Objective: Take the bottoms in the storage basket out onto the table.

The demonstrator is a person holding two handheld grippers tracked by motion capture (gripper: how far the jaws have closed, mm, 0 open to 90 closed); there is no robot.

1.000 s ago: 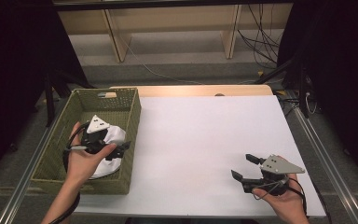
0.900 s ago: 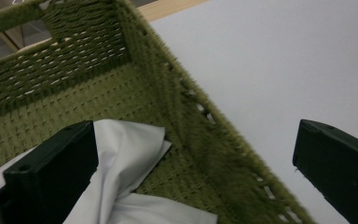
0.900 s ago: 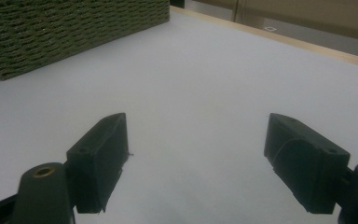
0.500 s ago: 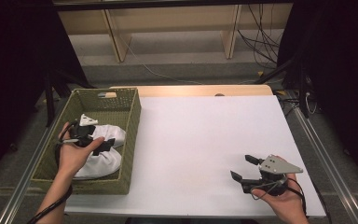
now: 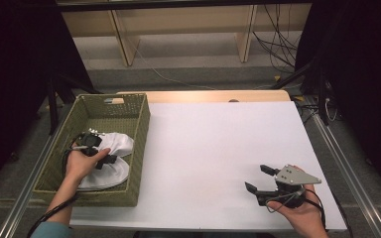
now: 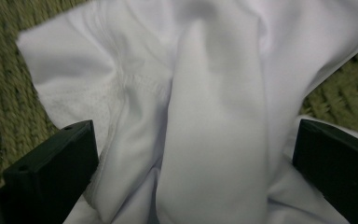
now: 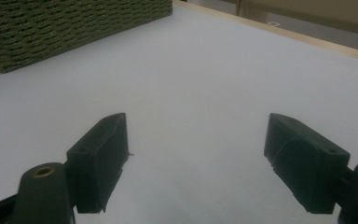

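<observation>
Setting: a white table top [image 5: 218, 148] is seen from above, with a green woven basket [image 5: 141, 129] standing at its left edge.

Garment: a white cloth [image 5: 114, 148], crumpled, is lying on the basket floor, toward the near right corner. What kind of garment it is cannot be told; a stitched seam is visible in the left gripper view.

Left gripper: the left gripper [image 6: 191, 154] is held down inside the basket, directly over the cloth. Its jaws are spread wide, one on each side of a raised fold [image 6: 214, 130]. Nothing is pinched between them yet.

Key relation: the fold is placed straight ahead of the left gripper, between the jaws. Its long axis runs away from the camera, roughly parallel to the jaws. A closing of the jaws would therefore be made across the fold's narrow width.

Right gripper: the right gripper [image 5: 262, 182] is held just above the near right part of the table, well apart from the basket. Its jaws are wide and empty, pointed toward the basket.

Nearer hand: the left hand [image 5: 82, 163] is far nearer to the cloth.

Likely step: a grasp on the fold is judged to be in preparation.
</observation>
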